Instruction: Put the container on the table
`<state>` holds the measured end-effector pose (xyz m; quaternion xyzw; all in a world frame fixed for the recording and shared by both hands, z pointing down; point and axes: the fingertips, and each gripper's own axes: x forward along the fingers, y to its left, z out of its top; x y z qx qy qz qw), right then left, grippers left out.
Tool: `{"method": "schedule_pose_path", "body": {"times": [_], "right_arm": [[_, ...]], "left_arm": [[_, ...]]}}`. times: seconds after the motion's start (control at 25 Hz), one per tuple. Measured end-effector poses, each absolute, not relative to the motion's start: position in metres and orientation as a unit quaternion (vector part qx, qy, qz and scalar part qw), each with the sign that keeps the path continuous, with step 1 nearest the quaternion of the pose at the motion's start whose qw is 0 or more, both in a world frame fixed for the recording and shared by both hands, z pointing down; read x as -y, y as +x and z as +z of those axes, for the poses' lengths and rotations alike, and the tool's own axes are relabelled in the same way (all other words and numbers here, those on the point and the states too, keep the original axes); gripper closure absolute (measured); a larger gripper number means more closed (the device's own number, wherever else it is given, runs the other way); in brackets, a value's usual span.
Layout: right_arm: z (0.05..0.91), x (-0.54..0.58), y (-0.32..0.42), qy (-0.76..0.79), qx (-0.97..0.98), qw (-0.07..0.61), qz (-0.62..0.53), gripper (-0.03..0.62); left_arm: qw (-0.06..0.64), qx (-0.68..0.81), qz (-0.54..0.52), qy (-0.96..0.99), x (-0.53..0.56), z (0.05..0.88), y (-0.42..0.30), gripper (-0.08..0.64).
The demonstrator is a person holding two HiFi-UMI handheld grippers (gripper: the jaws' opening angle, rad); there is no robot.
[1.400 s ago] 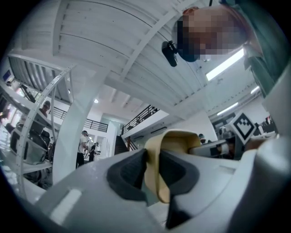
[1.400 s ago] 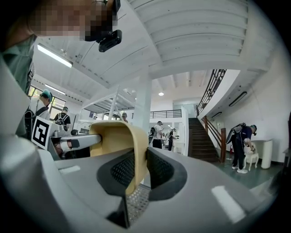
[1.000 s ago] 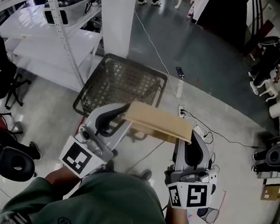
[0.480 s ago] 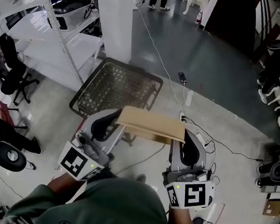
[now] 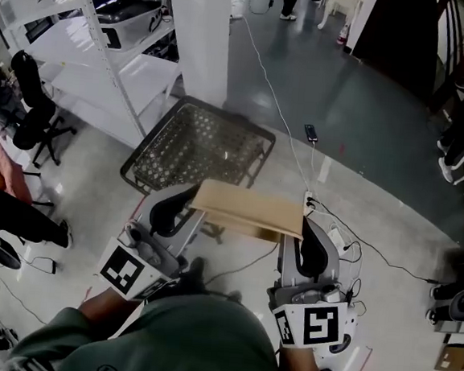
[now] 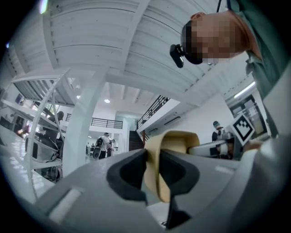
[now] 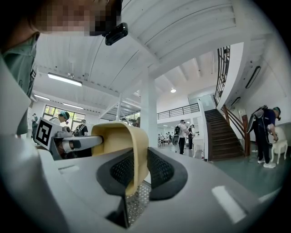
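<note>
Aloft, container [image 5: 250, 210] clamped at its left end by left gripper [image 5: 189, 201], right end by right gripper [image 5: 305, 230].

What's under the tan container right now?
Concrete floor, with the mesh basket just beyond. The container, clamped by the left gripper and right gripper, hides the spot directly beneath.

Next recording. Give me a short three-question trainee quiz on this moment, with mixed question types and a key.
1. True or false: the left claw and the right claw are each closed on a wall of the tan container.
2. In the head view, what sits on the floor just beyond the container? A) a dark mesh basket B) a red bucket C) a folded ladder
3. Fill in: the white shelving rack stands on the head view's ____ side.
Key: 1 true; 2 A; 3 left.
</note>
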<state>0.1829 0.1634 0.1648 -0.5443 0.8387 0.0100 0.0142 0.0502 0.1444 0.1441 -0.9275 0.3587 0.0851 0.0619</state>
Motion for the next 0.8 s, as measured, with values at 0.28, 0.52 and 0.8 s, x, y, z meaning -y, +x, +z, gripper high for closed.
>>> {"method": "schedule_pose_path", "body": {"times": [0.28, 0.52, 0.8], "right_arm": [[0.165, -0.129, 0.164, -0.564, -0.826, -0.002, 0.009, 0.527], [0.172, -0.095, 0.135, -0.582, -0.813, -0.019, 0.004, 0.520], [0.190, -0.075, 0.111, -0.598, -0.801, -0.024, -0.020, 0.514]], "left_arm": [[0.053, -0.337, 0.086, -0.936, -0.097, 0.150, 0.032, 0.495], [0.037, -0.311, 0.095, -0.945, -0.051, 0.161, 0.007, 0.499], [0.014, -0.289, 0.092, -0.953, -0.023, 0.179, -0.015, 0.500]]}}
